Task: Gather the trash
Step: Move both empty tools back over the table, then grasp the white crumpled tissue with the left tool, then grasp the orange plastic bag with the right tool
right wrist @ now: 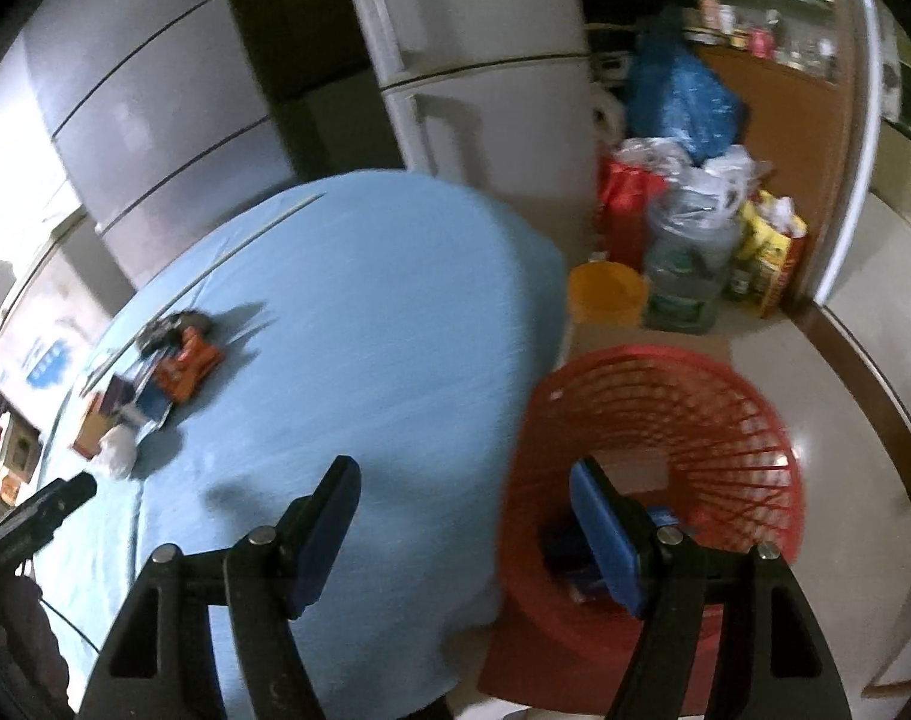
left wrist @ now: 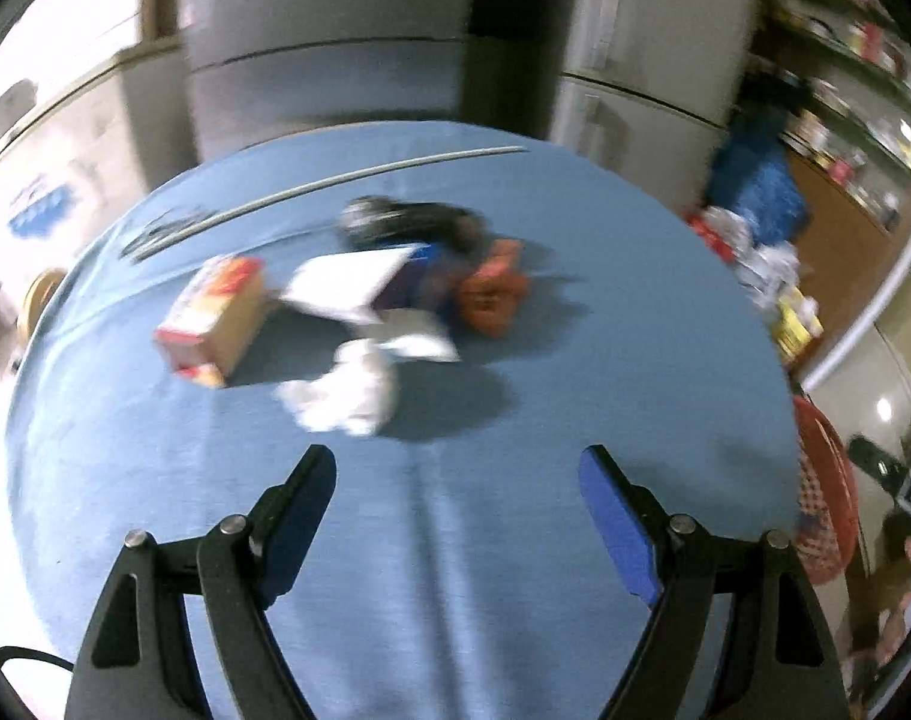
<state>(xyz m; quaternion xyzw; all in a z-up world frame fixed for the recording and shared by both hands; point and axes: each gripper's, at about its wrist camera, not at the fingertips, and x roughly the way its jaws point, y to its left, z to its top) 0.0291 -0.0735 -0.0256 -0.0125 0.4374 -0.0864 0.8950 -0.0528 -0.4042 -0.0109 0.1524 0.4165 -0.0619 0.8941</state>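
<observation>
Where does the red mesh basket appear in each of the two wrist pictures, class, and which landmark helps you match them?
Left wrist view: the red mesh basket shows only as a sliver at the right edge, beside the blue tablecloth.
Right wrist view: the basket fills the lower right, on the floor beside the table.
Shared landmark: the crumpled white paper on the tablecloth.

A round table (right wrist: 395, 312) with a light blue cloth fills the middle of both views. Behind it, at the top, stand tall grey fridges (right wrist: 485, 60) with a dark gap between them. The floor (right wrist: 845, 396) on the right is pale and shiny, with a bright spot of light on it. At the upper right there are shelves (left wrist: 863, 48) full of small things, and a brown wooden door (right wrist: 779, 138).
</observation>
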